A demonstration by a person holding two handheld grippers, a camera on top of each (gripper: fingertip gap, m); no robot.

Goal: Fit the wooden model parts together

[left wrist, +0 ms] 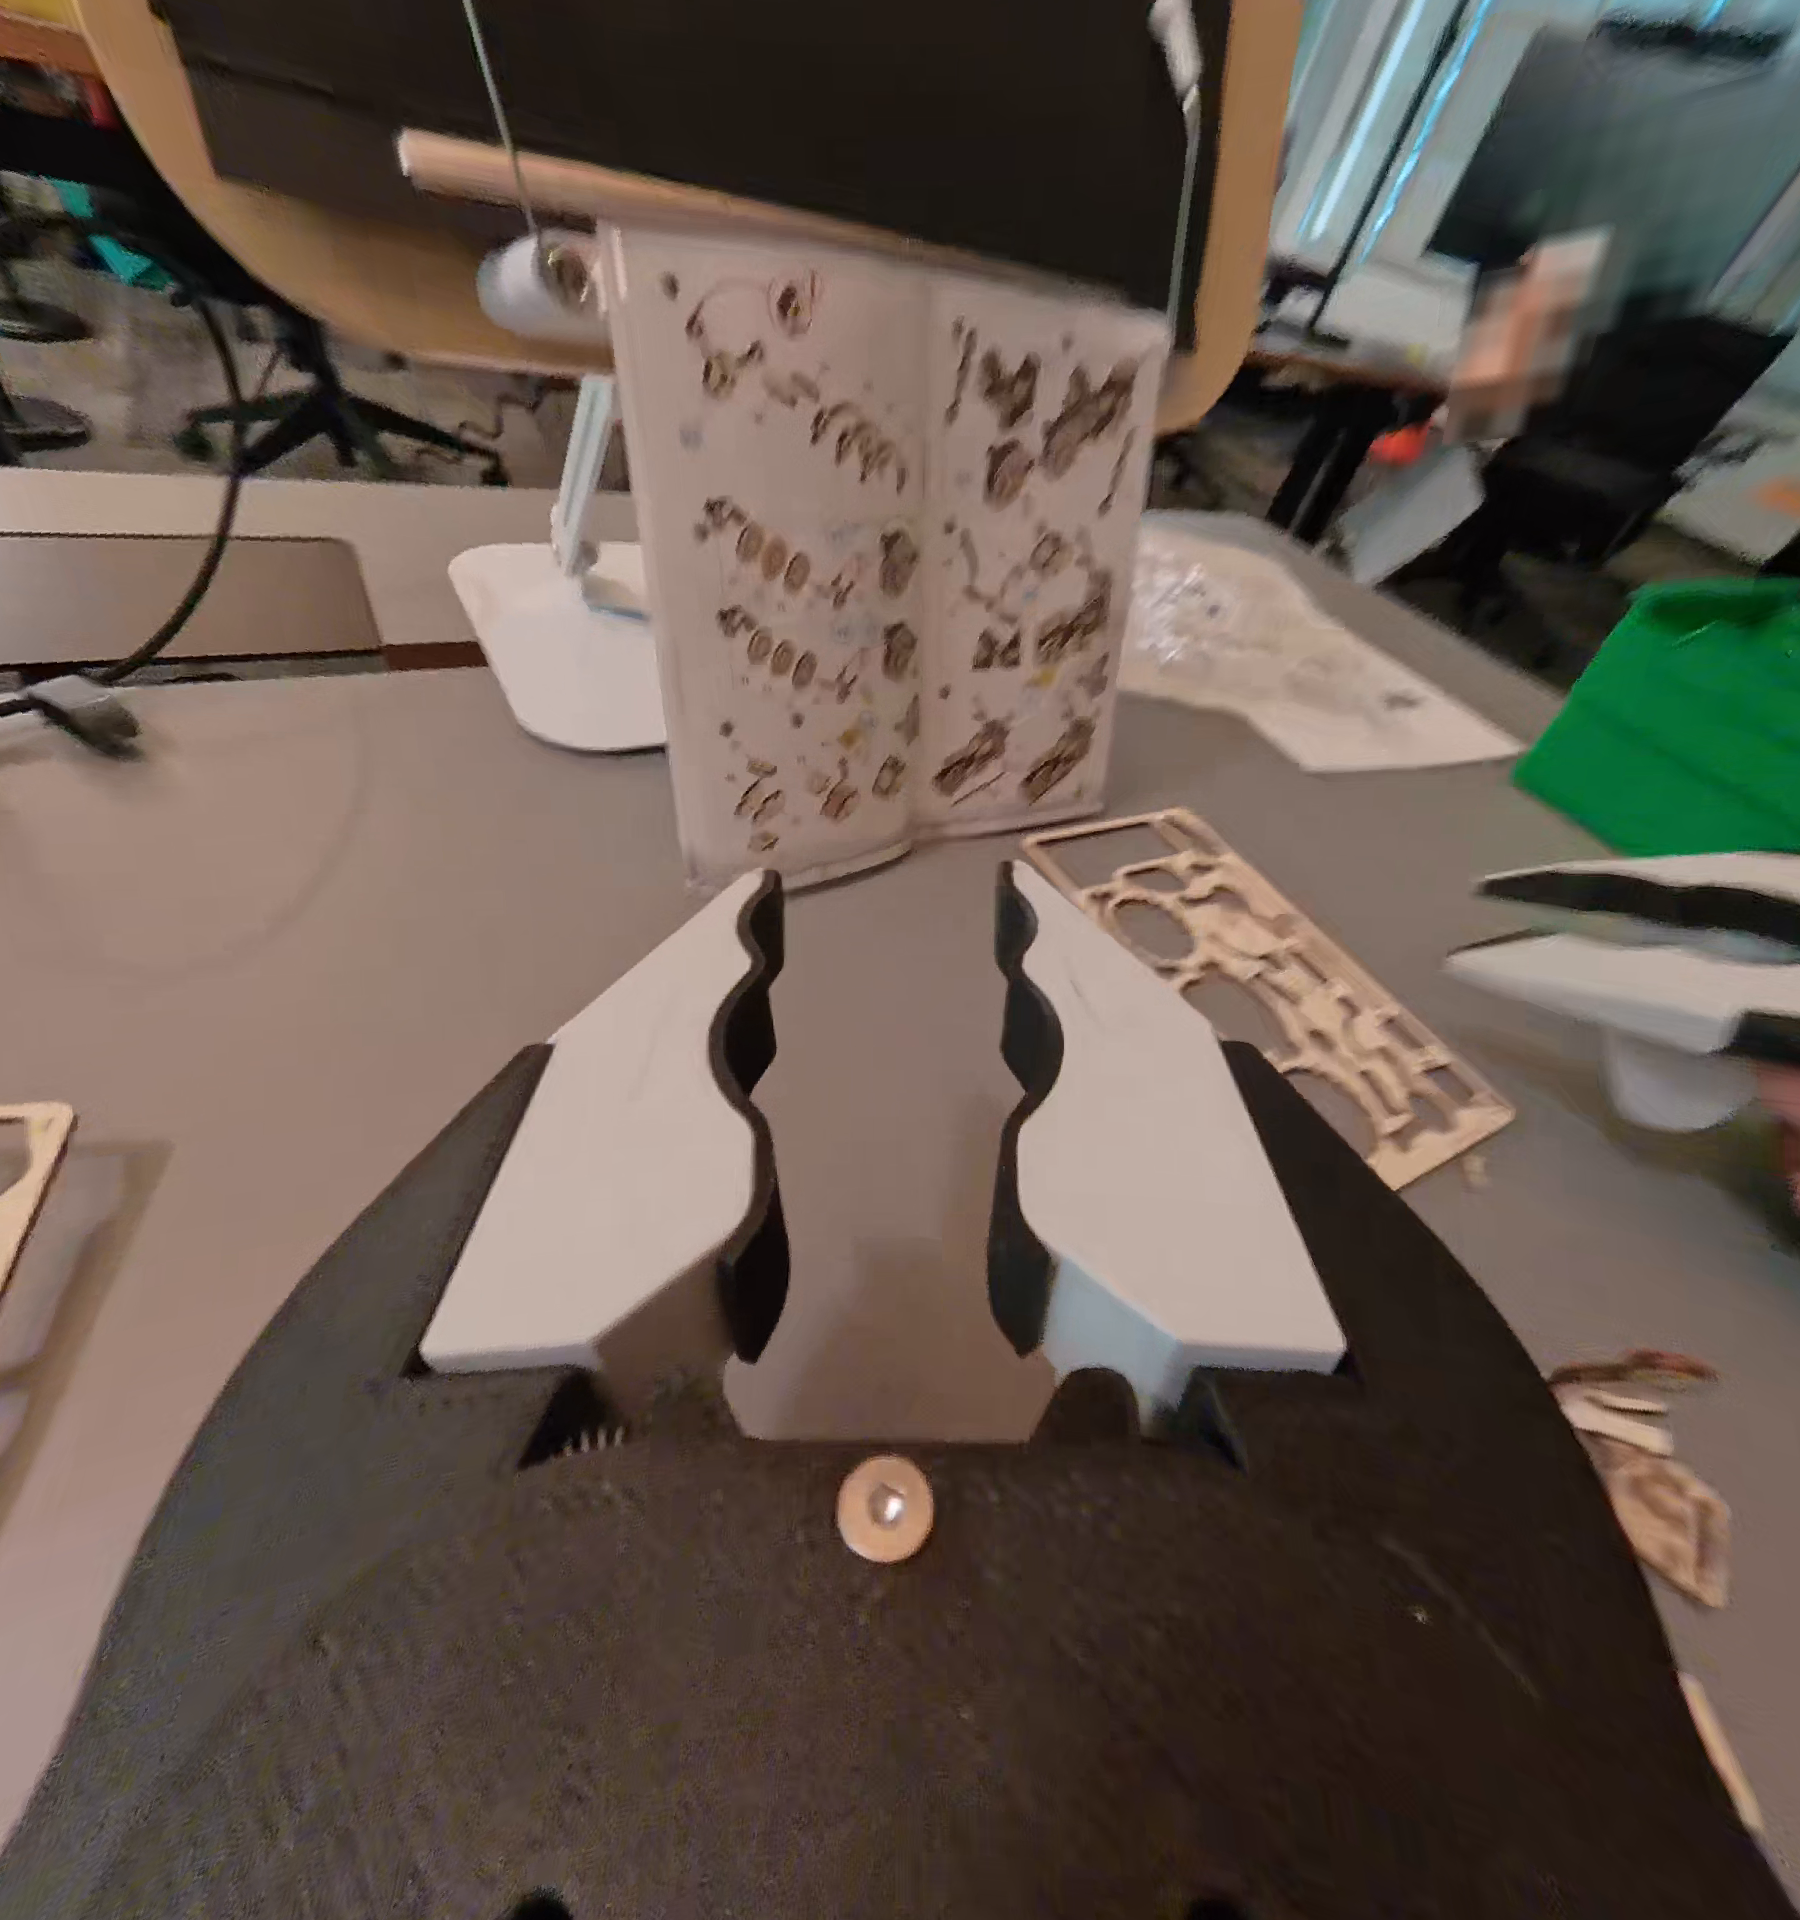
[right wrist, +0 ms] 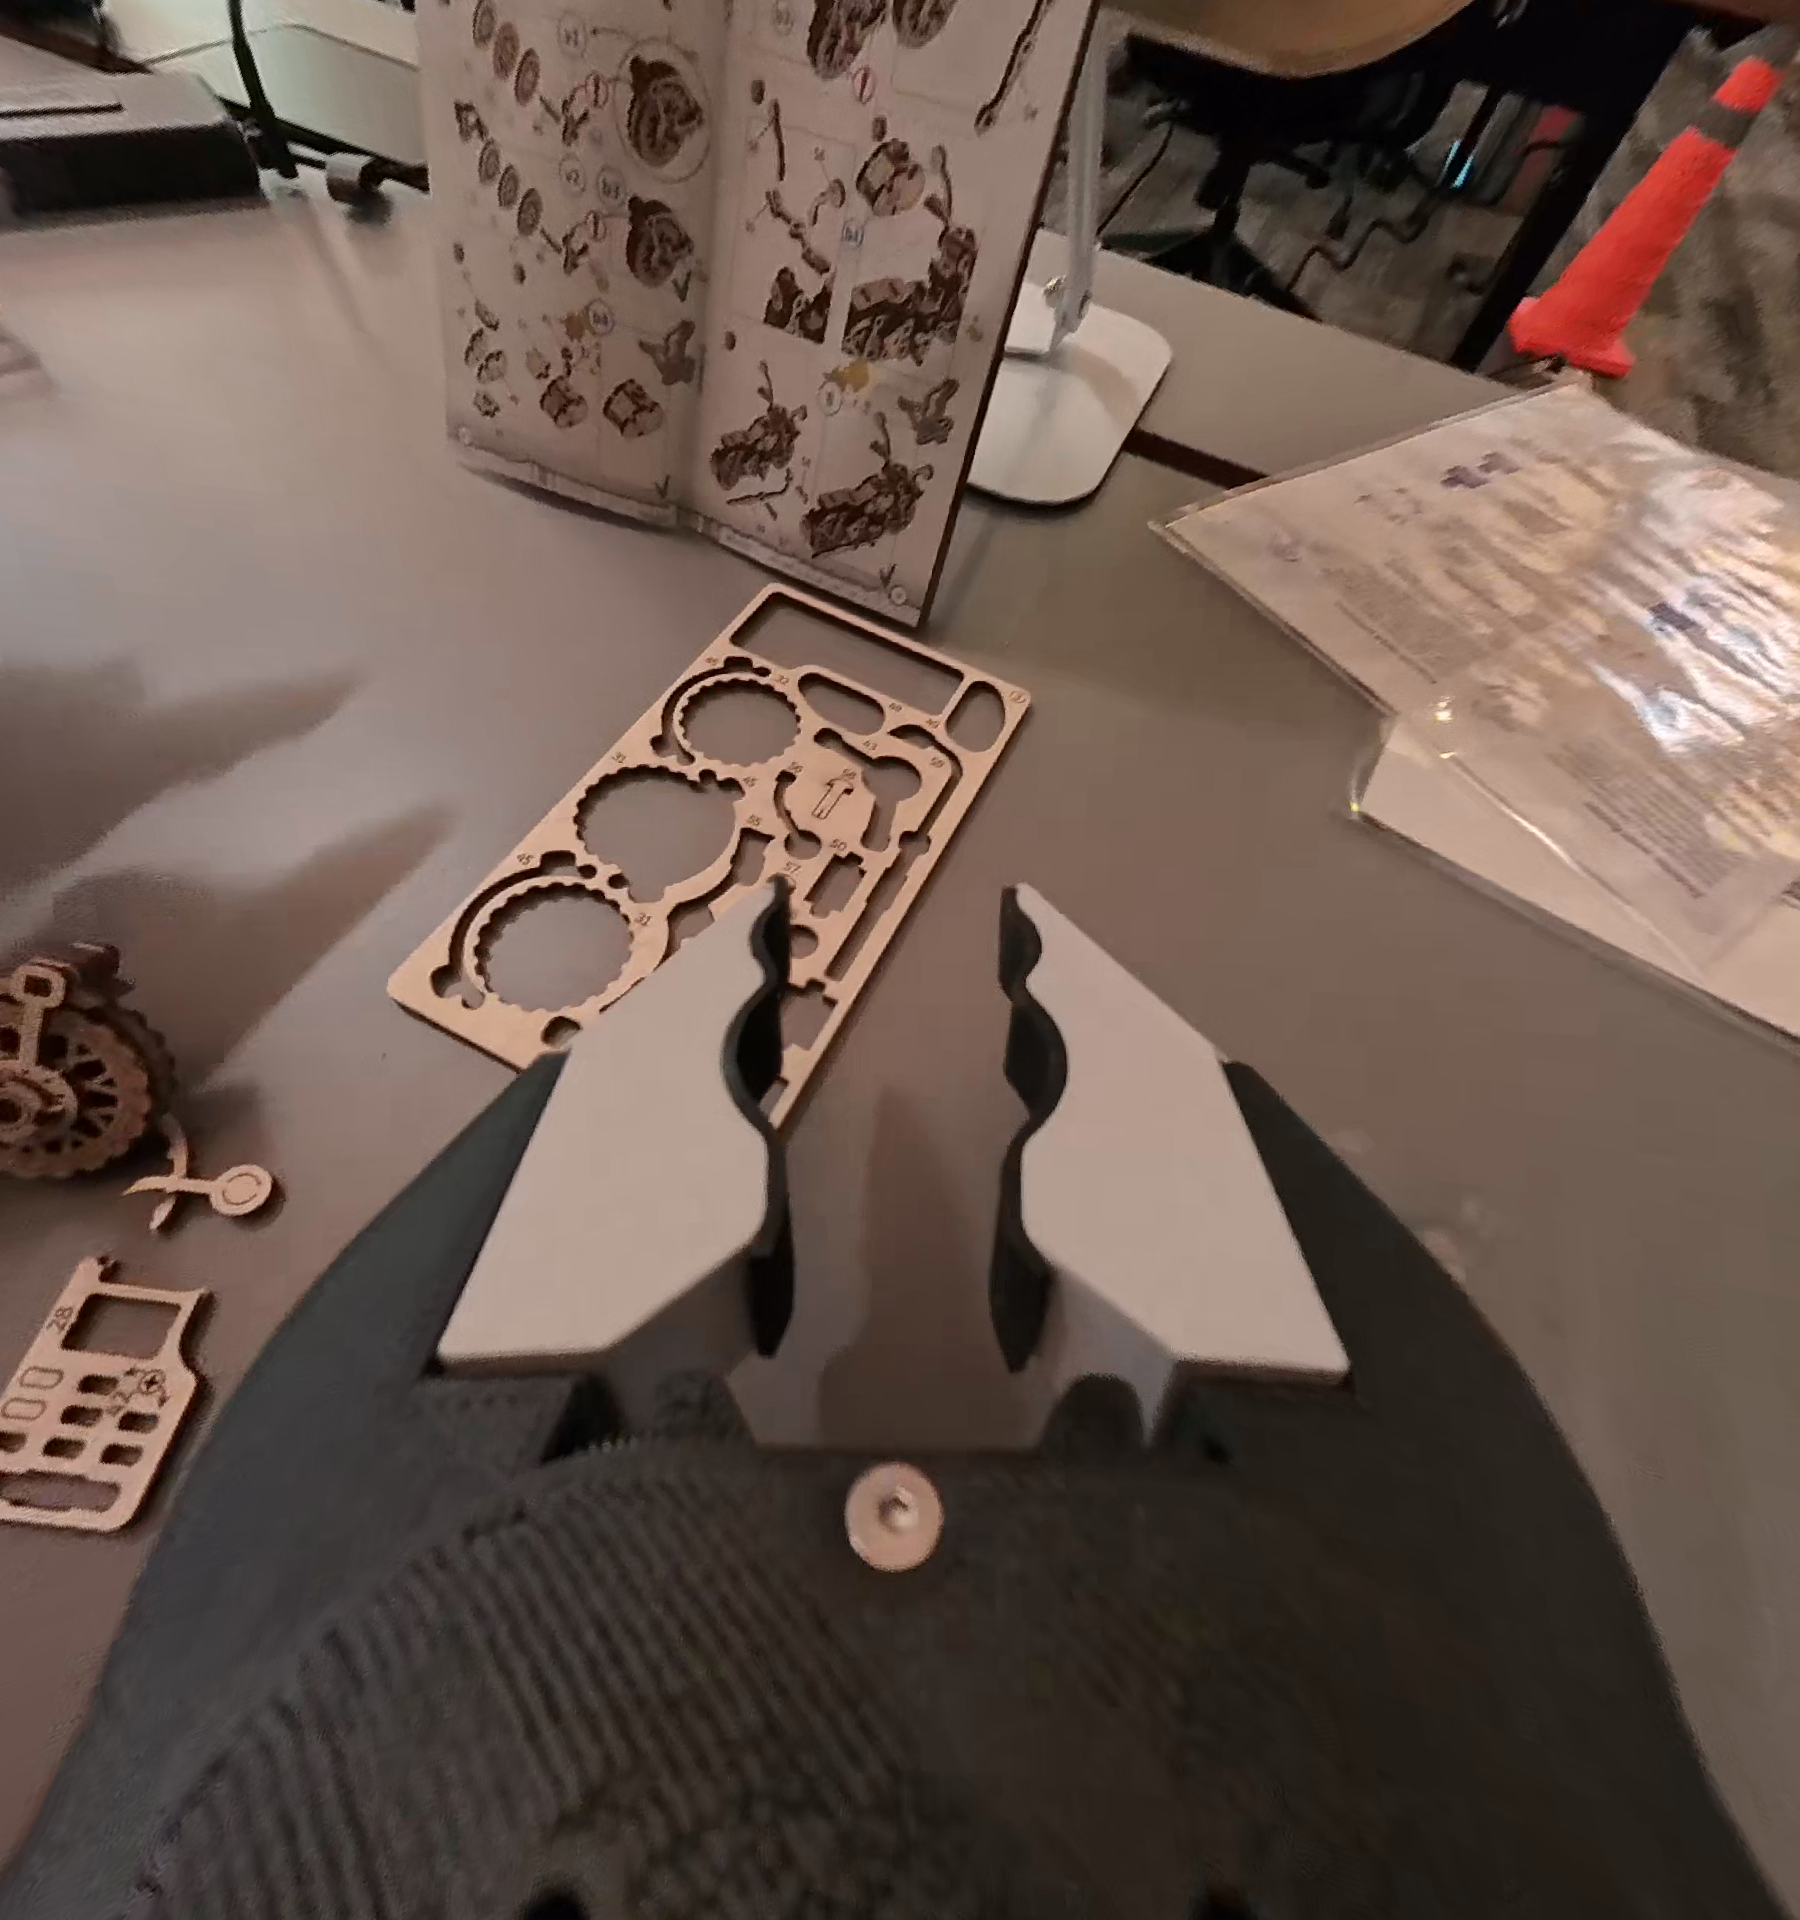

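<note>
Both tongs, left (left wrist: 885, 883) and right (right wrist: 891, 899), gape empty above the worktop (right wrist: 1135, 1039), and the gear wheel (right wrist: 44, 1070) (thin, light, brittle-looking) wants gripping by its rim

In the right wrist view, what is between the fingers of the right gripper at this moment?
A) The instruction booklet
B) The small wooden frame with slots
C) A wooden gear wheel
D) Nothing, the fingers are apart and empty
D: the right gripper has its fingers apart with only bare table showing between them, while the wooden gear assembly lies off to the left.
</note>
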